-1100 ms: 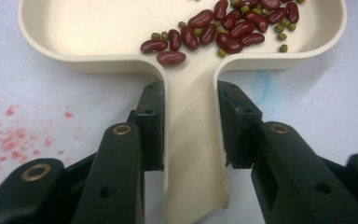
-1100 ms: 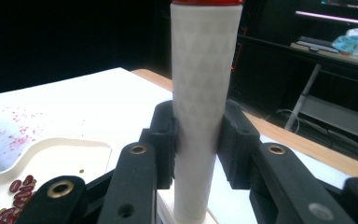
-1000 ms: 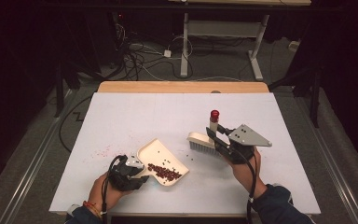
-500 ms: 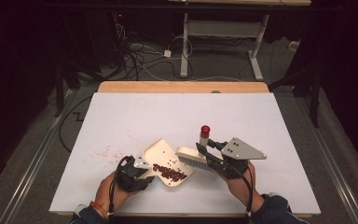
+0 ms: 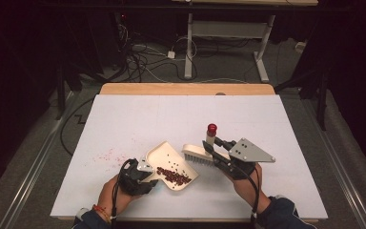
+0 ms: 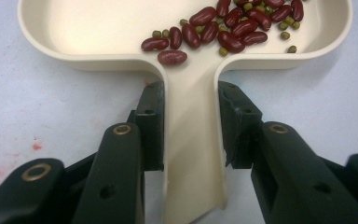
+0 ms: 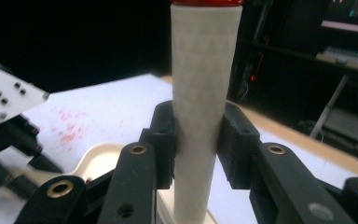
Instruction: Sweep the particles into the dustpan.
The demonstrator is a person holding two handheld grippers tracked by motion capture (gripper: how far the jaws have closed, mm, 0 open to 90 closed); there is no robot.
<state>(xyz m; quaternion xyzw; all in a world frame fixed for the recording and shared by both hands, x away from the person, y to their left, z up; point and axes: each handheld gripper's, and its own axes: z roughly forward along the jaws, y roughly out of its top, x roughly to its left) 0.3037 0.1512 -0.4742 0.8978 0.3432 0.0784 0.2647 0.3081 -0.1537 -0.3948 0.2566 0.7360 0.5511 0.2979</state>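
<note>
A cream dustpan [image 5: 164, 156] lies near the table's front with red beans and small green ones [image 5: 174, 175] in it. My left gripper [image 5: 142, 172] is shut on the dustpan handle [image 6: 193, 140], which sits between both jaws; the beans [image 6: 223, 28] lie toward the pan's right side. Just right of the pan, a cream brush [image 5: 196, 153] stands bristles down, its red-capped handle [image 5: 211, 129] upright. My right gripper [image 5: 215, 149] is shut on that brush handle [image 7: 205, 74], clamping its white shaft from both sides.
Faint red stains [image 5: 106, 155] mark the white table [image 5: 181, 109] left of the dustpan. A wooden strip [image 5: 186, 89] runs along the far edge. Cables and table legs [image 5: 190, 43] lie on the dark floor beyond. The other gripper [image 7: 9, 135] shows at the left of the right gripper view.
The right gripper has carried the brush down and left, closer to the dustpan's open edge. The left gripper and pan have shifted slightly right.
</note>
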